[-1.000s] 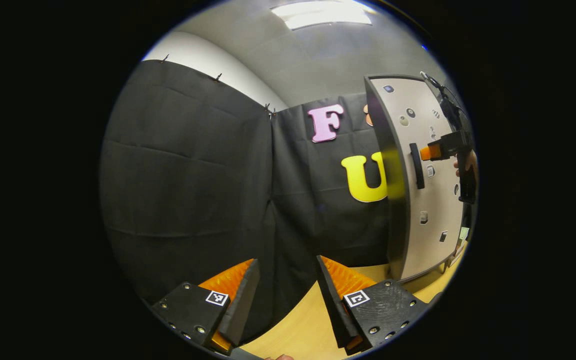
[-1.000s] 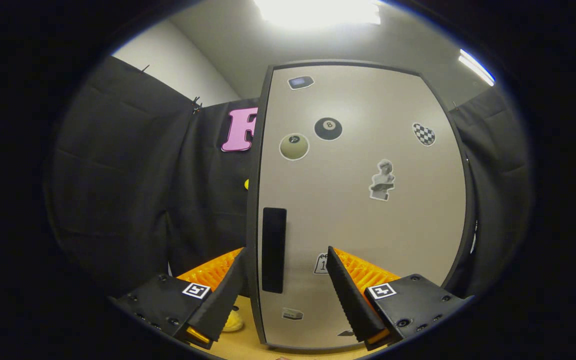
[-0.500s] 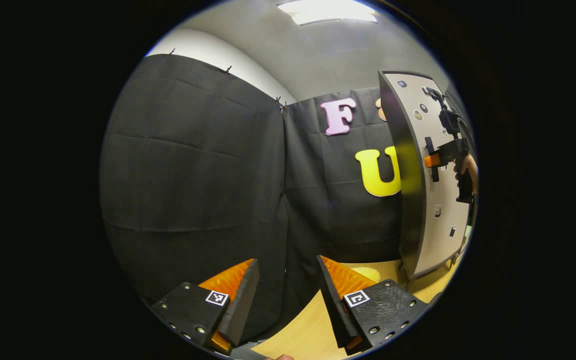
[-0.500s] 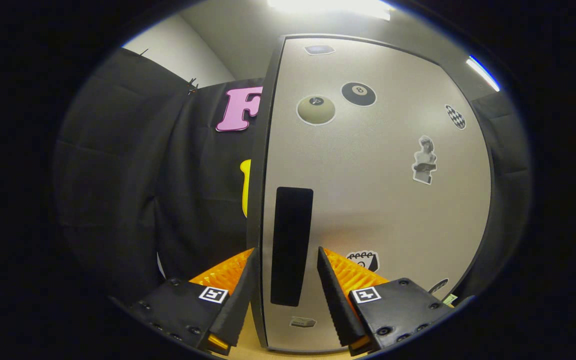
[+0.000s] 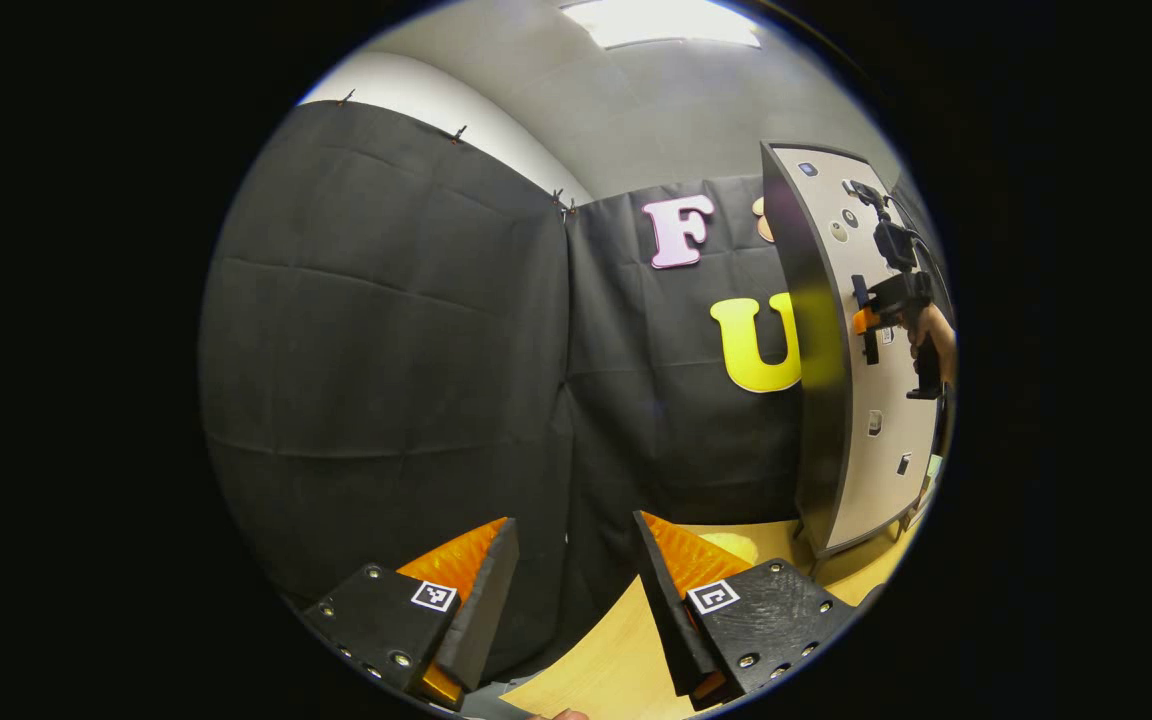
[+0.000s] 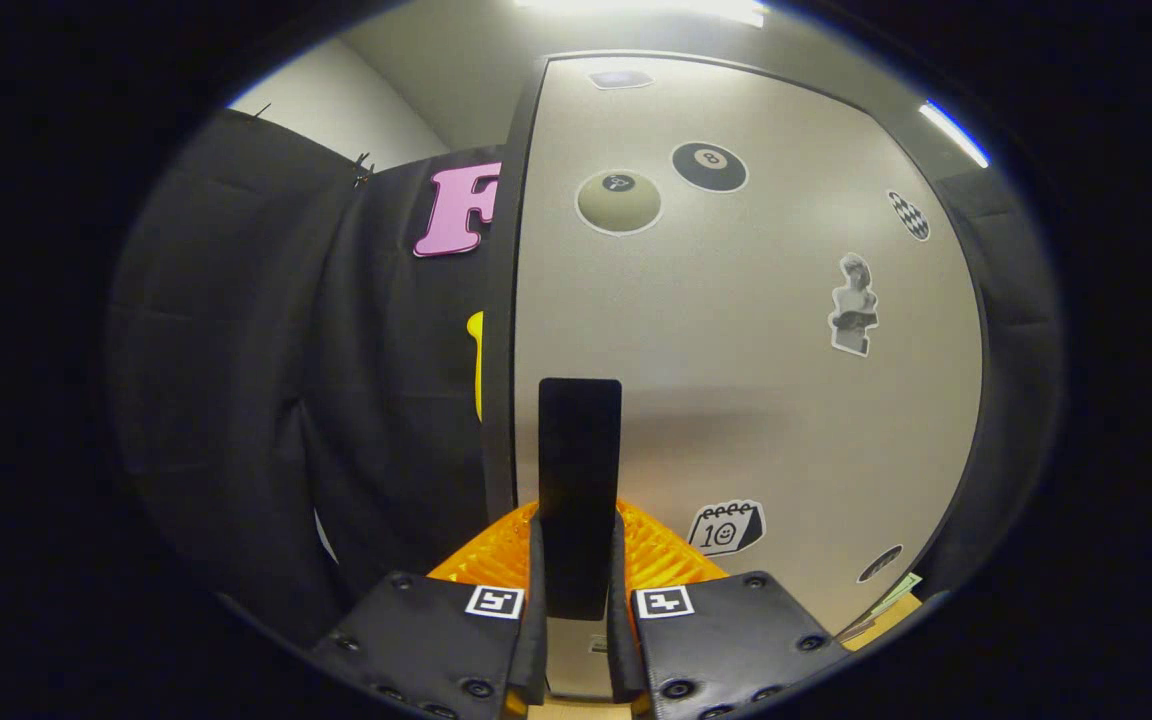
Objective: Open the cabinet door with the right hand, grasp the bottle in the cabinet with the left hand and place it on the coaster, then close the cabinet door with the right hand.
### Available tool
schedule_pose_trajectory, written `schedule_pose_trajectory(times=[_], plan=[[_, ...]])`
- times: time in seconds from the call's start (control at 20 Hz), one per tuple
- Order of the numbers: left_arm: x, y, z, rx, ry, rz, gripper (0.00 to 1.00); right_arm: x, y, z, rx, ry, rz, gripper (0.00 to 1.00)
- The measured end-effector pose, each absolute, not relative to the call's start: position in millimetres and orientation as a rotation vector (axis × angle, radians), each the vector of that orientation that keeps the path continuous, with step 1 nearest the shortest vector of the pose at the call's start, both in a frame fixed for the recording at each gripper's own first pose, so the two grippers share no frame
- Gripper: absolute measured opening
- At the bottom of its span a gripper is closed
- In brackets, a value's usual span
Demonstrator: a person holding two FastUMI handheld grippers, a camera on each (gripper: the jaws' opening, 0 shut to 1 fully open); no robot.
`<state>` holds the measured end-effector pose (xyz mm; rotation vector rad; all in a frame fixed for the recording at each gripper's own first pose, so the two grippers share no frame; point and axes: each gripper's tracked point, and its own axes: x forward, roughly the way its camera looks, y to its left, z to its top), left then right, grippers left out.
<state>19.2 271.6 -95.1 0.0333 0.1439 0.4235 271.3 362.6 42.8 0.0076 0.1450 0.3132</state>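
Two fingers of the right hand-held gripper (image 6: 576, 600) are clamped on the black vertical handle (image 6: 579, 470) of the cabinet door (image 6: 736, 350), one finger each side, gripping its lower end. Handle sits at 6 o'clock in the right gripper view, near the door's left edge. Door face is beige with stickers (image 6: 618, 200) at 12 and 3 o'clock; the door looks shut, no interior visible.

Left gripper view: left hand-held gripper (image 5: 576, 590) has fingers apart, holding nothing, over the wooden bench (image 5: 616, 650) at 6 o'clock. Cabinet door (image 5: 866, 400) is at 3 o'clock, with the right hand-held gripper (image 5: 861, 320) on the handle (image 5: 866, 335) and a hand (image 5: 936, 335) behind it. Bottle and coaster: cannot tell where.
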Motion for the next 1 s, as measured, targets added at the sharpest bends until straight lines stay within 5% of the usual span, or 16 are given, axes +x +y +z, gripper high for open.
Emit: schedule_pose_trajectory(times=[0.05,1.0], plan=[[19.1,271.3,-95.0,0.031,0.144,0.419,0.66,269.4,361.5,42.4,0.001,0.155,0.330,0.18],[17.1,254.7,-78.4,0.061,0.088,0.291,0.66,201.9,330.9,54.2,0.040,0.184,0.567,0.18]])
